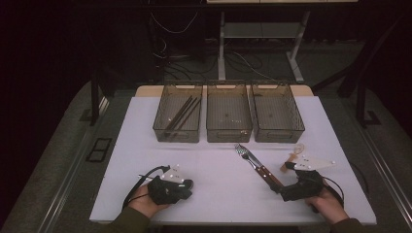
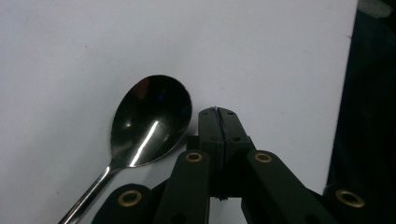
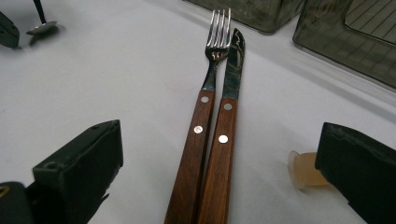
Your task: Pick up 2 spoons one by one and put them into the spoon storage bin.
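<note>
With the left gripper (image 2: 219, 112) clenched empty beside the spoon (image 2: 149, 121) and the right gripper (image 3: 219, 154) released around fork (image 3: 205, 112) and knife (image 3: 226, 126), closing could grab both.

The spoon (image 2: 152, 122) at the centre left of the left gripper view was polished metal, its bowl mirror-glossy, lying on the matt white table (image 2: 261, 51). In the right gripper view, the fork (image 3: 205, 112) and knife (image 3: 226, 126) had smooth reddish-brown wooden handles with small metal rivets and shiny steel ends. The three bins (image 1: 229, 119) at the top of the high view looked like smoky translucent plastic.
</note>
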{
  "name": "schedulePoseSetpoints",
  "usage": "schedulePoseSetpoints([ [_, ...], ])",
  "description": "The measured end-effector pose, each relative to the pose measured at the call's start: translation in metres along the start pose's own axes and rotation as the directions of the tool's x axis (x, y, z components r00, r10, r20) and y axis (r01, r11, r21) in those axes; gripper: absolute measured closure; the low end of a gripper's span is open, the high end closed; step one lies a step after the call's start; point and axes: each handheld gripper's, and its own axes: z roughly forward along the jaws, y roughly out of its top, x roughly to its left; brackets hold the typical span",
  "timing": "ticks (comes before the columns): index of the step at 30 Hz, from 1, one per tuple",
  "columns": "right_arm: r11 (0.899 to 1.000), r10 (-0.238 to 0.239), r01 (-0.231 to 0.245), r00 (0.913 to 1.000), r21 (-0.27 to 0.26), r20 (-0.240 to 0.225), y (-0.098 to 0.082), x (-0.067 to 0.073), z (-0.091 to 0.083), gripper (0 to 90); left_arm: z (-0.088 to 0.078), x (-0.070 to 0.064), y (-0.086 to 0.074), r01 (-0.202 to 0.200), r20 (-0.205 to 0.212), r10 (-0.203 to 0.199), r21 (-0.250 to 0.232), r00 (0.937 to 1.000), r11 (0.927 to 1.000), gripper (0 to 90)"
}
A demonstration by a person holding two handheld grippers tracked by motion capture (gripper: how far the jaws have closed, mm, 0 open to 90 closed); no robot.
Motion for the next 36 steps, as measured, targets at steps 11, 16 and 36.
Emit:
schedulePoseSetpoints([
  [11,1.0,-0.003,0.003,1.0,0.003,-0.001,0.0,0.0,0.0,1.1,0.005,0.011,0.002,0.04,0.025,-0.039,-0.043,0.9989,0.9983,89.1],
  [16,1.0,-0.007,0.007,1.0,0.004,0.0,0.0,0.0,0.001,1.1,0.007,0.014,0.005,0.045,0.013,-0.044,-0.048,0.9989,0.9978,89.1],
  [36,1.0,-0.004,0.004,1.0,0.007,-0.002,0.0,0.0,0.001,1.1,-0.016,0.021,0.008,0.093,-0.002,-0.095,-0.2,0.9955,0.9754,85.0],
])
